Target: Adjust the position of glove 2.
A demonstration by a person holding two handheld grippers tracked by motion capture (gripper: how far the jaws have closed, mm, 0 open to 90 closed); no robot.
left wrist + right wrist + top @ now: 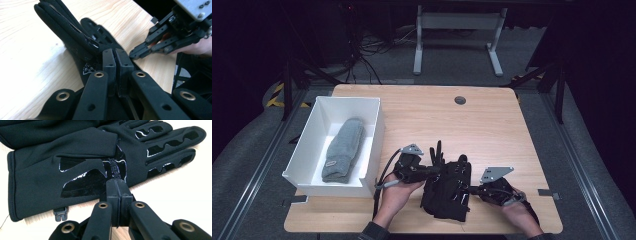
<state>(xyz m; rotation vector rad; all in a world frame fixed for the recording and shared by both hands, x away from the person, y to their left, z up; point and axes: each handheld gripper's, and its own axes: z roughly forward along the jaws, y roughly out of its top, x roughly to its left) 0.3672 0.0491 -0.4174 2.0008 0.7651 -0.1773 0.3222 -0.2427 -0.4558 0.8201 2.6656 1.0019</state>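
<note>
White box (312,150) sitting at the table's (492,120) 9 o'clock edge, a grey rolled towel (344,150) lying inside it. Left gripper (434,170) sitting at 6 o'clock, jaws closed together, tips pinching the near edge of the black gloves (447,190); the left gripper view is showing the pads pressed on glove fabric (75,37). Gloves lying flat on the wood at 6 o'clock, between both hands, fingers pointing toward 12. Right gripper (472,189) sitting at about 5 o'clock, jaws closed tight, tips touching the glove's palm-side edge (82,170); cannot tell if it is actually gripping fabric.
</note>
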